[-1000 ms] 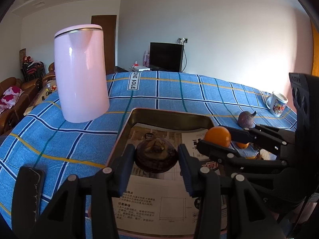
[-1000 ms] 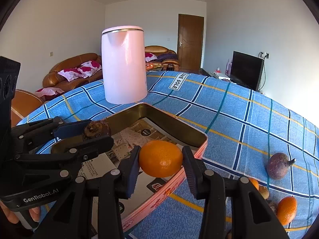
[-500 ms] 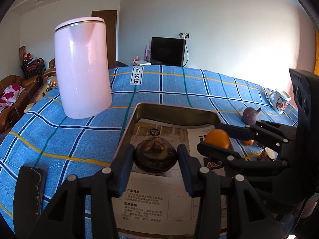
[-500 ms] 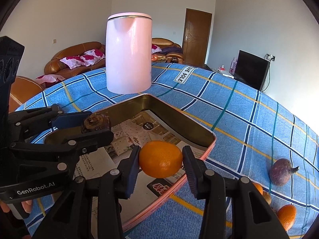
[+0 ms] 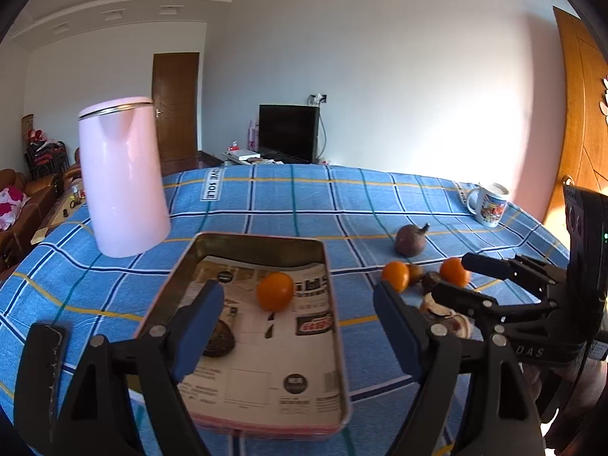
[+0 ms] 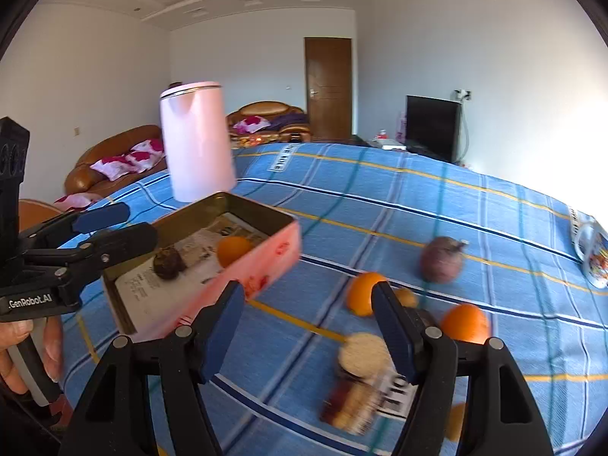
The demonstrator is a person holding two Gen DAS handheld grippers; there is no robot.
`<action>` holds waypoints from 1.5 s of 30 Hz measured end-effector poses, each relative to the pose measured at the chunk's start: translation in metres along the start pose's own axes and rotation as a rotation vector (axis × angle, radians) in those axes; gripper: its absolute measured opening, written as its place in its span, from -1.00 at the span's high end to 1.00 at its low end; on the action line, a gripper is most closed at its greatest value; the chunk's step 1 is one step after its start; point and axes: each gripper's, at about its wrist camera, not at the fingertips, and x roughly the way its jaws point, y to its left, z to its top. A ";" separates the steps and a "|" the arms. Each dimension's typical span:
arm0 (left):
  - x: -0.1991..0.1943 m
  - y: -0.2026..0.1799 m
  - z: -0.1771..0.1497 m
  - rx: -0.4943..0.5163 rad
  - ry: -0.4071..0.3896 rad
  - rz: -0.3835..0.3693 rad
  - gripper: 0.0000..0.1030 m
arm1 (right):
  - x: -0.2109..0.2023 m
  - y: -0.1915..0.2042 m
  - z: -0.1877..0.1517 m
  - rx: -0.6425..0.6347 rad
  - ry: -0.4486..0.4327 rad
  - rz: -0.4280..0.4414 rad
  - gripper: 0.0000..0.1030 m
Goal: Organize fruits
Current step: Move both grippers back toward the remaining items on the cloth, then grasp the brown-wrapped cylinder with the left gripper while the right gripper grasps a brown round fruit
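A: Nearest to us, what are the grippers doing?

B: Both have their jaws spread wide with nothing between them. The left gripper [image 5: 298, 323] hangs over the near end of the pink tin tray [image 5: 336, 345]; the right gripper [image 6: 306, 326] hangs over the blue plaid tablecloth [image 6: 380, 197], just right of that tray.

A: And the fruit in the tray?

B: A dark brown wrinkled fruit [image 5: 218, 336] lies on the printed paper lining, partly hidden behind the left finger [image 5: 197, 326]. An orange [image 5: 275, 291] sits a little farther in, apart from it.

A: Outside the tray?

B: To its right, loose on the cloth: a blurred packet [image 6: 359, 376] closest, then two more oranges [image 6: 363, 292] [image 6: 465, 323] with small brown pieces between them, and beyond them a purple-brown passion fruit [image 6: 441, 259] with a stem.

A: Farther back?

B: A pink electric kettle [image 5: 121, 178] stands behind the tray's left corner, and a printed mug [image 5: 489, 204] stands near the far right edge of the table.
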 end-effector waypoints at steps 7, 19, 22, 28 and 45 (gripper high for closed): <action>0.030 -0.059 -0.007 0.058 0.085 -0.114 -0.62 | -0.034 -0.077 -0.026 0.156 0.039 -0.163 -0.36; 0.061 -0.117 -0.025 0.152 0.223 -0.194 -0.55 | -0.019 -0.090 -0.049 0.127 0.187 -0.135 0.09; 0.067 -0.121 -0.027 0.156 0.259 -0.220 -0.34 | -0.012 -0.089 -0.050 0.123 0.224 -0.098 0.11; 0.078 -0.125 -0.030 0.157 0.326 -0.246 0.16 | -0.004 -0.090 -0.053 0.130 0.274 -0.044 0.35; 0.049 -0.120 -0.029 0.135 0.168 -0.259 0.21 | -0.034 -0.080 -0.049 0.074 0.098 -0.057 0.47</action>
